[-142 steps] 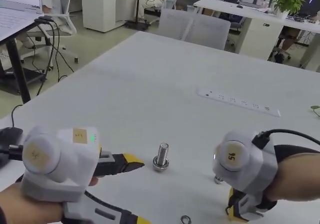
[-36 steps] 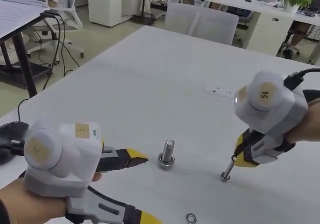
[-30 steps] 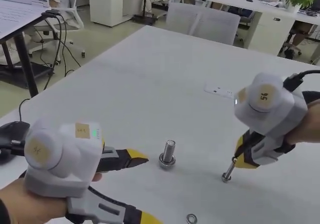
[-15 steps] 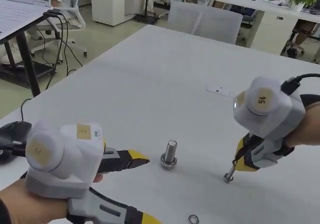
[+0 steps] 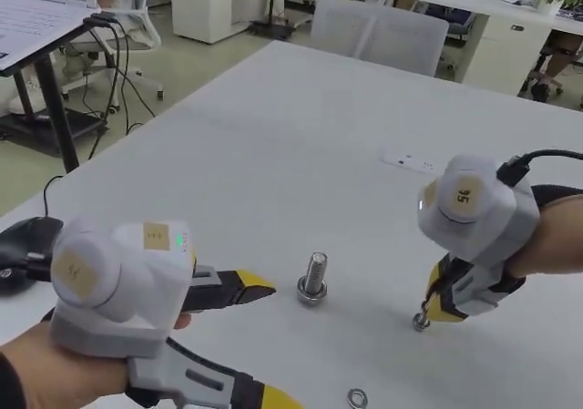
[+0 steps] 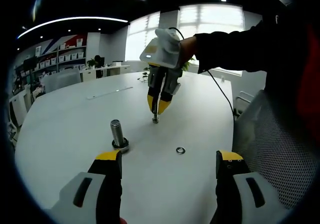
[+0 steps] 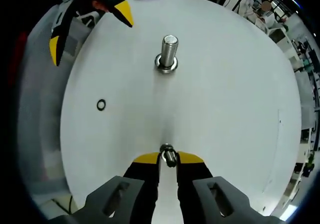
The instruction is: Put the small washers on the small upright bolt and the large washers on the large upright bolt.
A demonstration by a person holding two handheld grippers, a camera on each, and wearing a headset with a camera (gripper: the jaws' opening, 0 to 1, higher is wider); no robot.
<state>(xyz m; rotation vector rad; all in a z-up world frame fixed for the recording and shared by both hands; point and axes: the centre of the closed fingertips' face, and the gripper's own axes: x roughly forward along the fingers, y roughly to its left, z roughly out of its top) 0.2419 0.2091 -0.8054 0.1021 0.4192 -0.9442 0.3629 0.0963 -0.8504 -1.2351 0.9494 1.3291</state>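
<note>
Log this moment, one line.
right gripper: fingers shut on small steel bolt; left gripper: open beside large steel upright bolt; small metal washer: loose on white table

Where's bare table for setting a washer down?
Free: the white tabletop between the large upright steel bolt and the white power strip. Crowded: near edge, among left claw, right claw at the small upright bolt, and loose silver washer.

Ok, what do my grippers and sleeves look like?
Both the left gripper and right gripper have white housings and black jaws tipped yellow. The right carries a round numbered sticker and a black cable; the left a green light. The right sleeve is dark.
</note>
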